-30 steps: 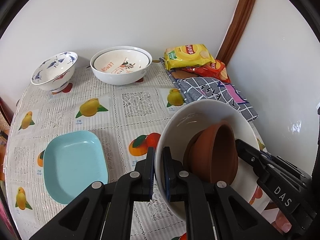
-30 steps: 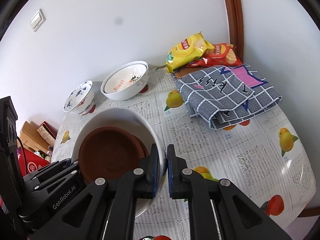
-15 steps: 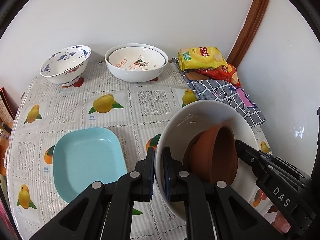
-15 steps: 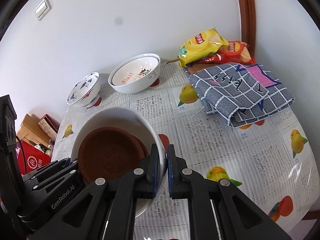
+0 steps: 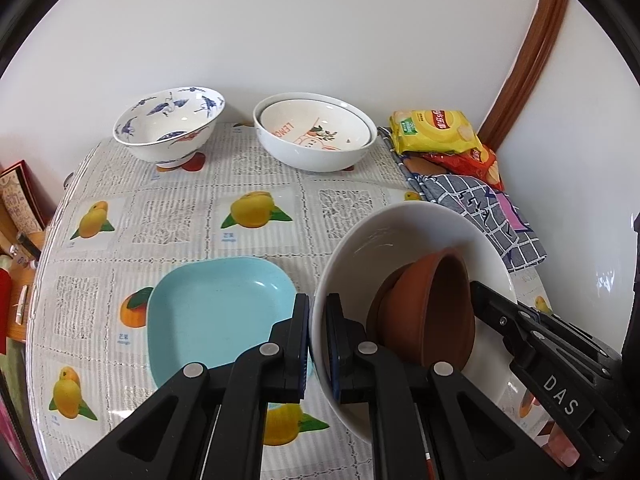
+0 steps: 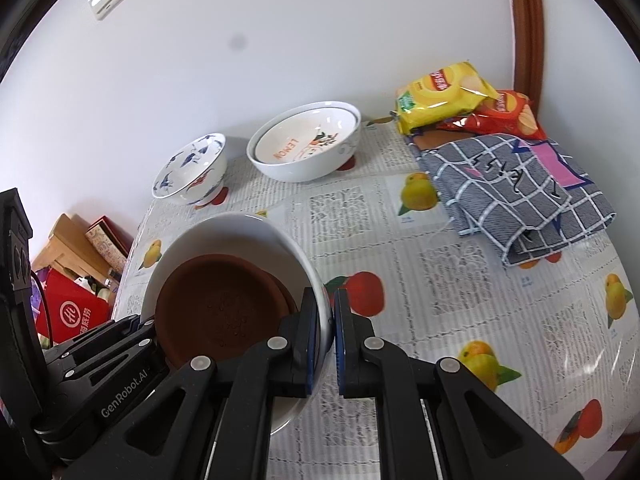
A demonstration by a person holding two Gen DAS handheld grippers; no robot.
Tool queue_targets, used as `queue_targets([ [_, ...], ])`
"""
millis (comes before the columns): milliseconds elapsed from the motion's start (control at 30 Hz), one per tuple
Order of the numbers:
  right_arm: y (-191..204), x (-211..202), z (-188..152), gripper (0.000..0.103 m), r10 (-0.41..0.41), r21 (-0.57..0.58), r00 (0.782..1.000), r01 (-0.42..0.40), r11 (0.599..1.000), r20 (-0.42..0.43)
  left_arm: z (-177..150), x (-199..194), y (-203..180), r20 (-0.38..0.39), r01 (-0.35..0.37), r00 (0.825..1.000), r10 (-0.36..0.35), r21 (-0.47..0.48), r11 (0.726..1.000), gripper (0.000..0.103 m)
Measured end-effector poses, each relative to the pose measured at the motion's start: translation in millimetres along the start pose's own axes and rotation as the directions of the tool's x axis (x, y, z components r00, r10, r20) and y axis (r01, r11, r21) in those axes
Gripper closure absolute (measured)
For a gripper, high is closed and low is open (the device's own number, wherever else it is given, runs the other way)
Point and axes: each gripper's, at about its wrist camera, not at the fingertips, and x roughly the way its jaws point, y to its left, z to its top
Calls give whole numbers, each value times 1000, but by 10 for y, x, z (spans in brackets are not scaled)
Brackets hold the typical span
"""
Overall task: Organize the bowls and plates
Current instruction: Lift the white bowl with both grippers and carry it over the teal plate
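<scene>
Both grippers have carried the white bowl point(image 5: 404, 240) sideways over the table point(image 5: 180, 216); it now sits just right of the blue plate point(image 5: 216, 312). Left gripper point(image 5: 318, 344) and right gripper point(image 6: 332, 340) each clamp opposite rims, pointing steeply down. Bowl is held above the table, tilted, mouth facing left, brown bowls point(image 6: 220, 308) nested inside.

A white bowl point(image 5: 404, 236) holds brown dishes point(image 5: 432, 312); beside it lies a pale-blue plate point(image 5: 216, 312).
</scene>
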Motion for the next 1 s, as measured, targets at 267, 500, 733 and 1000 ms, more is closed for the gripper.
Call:
queue_targets([
  [267,209,88,21,95,11,-33,1000,-11,999,-7,17,-25,224,5,-15,1000,15,-29,999,94],
  [500,387,185,16,95,21,-53,1000,-22,998,-19,15,-17,411,4,-27,1000,28,-51,998,94],
  [733,556,292,17,95,33,-73,999,-36,997,-33,16,-9,591,2,-40,999,41,-73,997,94],
  [1000,705,390,14,95,42,-91,998,-46,995,-45,11,-1,750,0,-51,999,52,-92,994,94],
])
